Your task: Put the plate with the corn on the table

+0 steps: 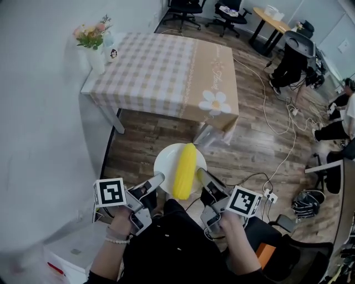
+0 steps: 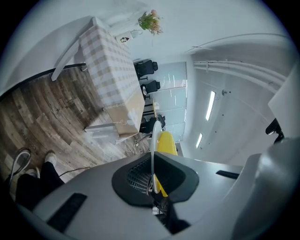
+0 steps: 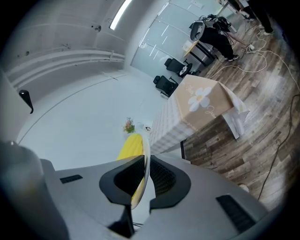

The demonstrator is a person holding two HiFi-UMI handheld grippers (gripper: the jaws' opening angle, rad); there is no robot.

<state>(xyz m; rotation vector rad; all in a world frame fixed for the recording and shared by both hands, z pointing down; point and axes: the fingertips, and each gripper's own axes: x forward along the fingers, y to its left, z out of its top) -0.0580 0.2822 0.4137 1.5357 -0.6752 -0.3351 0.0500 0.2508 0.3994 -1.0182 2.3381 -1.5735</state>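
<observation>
A white plate (image 1: 165,160) with a yellow corn cob (image 1: 184,170) on it hangs in the air over the wooden floor, short of the table (image 1: 166,72). My left gripper (image 1: 161,178) is shut on the plate's left rim, my right gripper (image 1: 200,176) on its right rim. The left gripper view has the plate (image 2: 153,154) edge-on between the black pads, with the corn (image 2: 166,143) behind it. In the right gripper view the plate (image 3: 146,159) is likewise pinched edge-on, the corn (image 3: 129,146) beside it.
The table wears a checked beige cloth with a daisy print (image 1: 215,102); a flower vase (image 1: 94,41) and a small figurine (image 1: 113,54) stand at its far left corner. A white wall (image 1: 39,111) runs along the left. Cables (image 1: 277,119), office chairs (image 1: 186,8) and seated people (image 1: 338,119) are to the right.
</observation>
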